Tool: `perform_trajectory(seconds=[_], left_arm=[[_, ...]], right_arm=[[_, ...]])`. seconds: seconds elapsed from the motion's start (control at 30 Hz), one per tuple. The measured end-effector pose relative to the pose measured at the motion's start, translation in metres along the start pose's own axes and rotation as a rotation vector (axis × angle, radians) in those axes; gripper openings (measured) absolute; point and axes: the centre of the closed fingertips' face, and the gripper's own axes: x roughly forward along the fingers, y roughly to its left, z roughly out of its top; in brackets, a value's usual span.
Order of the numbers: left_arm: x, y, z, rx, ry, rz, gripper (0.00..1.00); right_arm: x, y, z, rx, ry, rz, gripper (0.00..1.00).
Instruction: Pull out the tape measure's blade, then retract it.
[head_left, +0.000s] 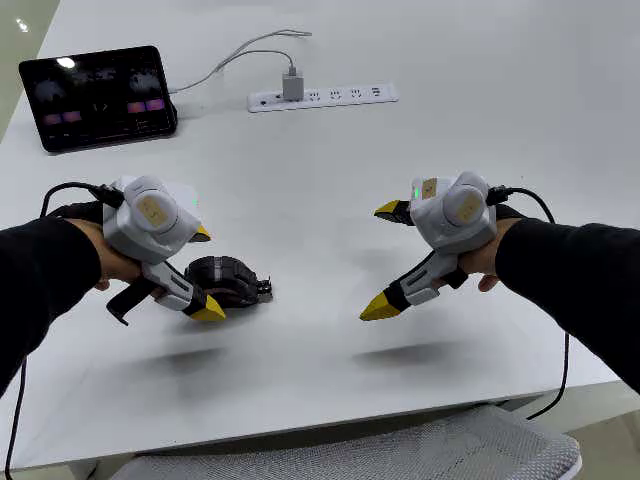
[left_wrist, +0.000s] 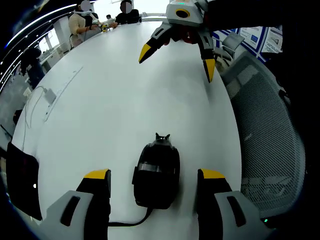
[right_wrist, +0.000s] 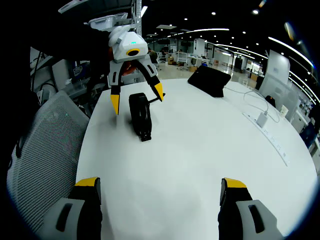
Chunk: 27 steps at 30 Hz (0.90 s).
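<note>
Our left gripper (head_left: 204, 273) straddles the tape measure (head_left: 228, 280), jaws wide, near the bench's (head_left: 320, 150) front edge. Next we should clamp, then the right gripper (head_left: 384, 258), wide too, takes the blade tip (head_left: 266, 290).

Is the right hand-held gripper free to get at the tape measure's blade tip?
Probably yes: the right hand-held gripper is open, the blade tip faces it, and bare table lies between.
</note>
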Motion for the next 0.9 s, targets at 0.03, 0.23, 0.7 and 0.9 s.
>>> perform_trajectory(seconds=[0.03,0.23,0.7,0.9], left_arm=[[0.001,-0.001,0.0,0.004,0.006,-0.006,0.64],[0.005,-0.001,0.0,0.038,0.015,-0.017,0.57],[0.012,-0.001,0.004,0.085,0.007,-0.012,0.31],[0.013,-0.001,0.004,0.064,0.004,-0.017,0.3]], right_arm=[[0.004,0.001,0.002,0.001,-0.002,0.008,0.99],[0.02,0.003,0.01,-0.03,-0.006,0.018,0.98],[0.057,0.006,0.023,-0.033,0.018,0.051,0.8],[0.067,0.008,0.029,-0.054,0.016,0.069,0.77]])
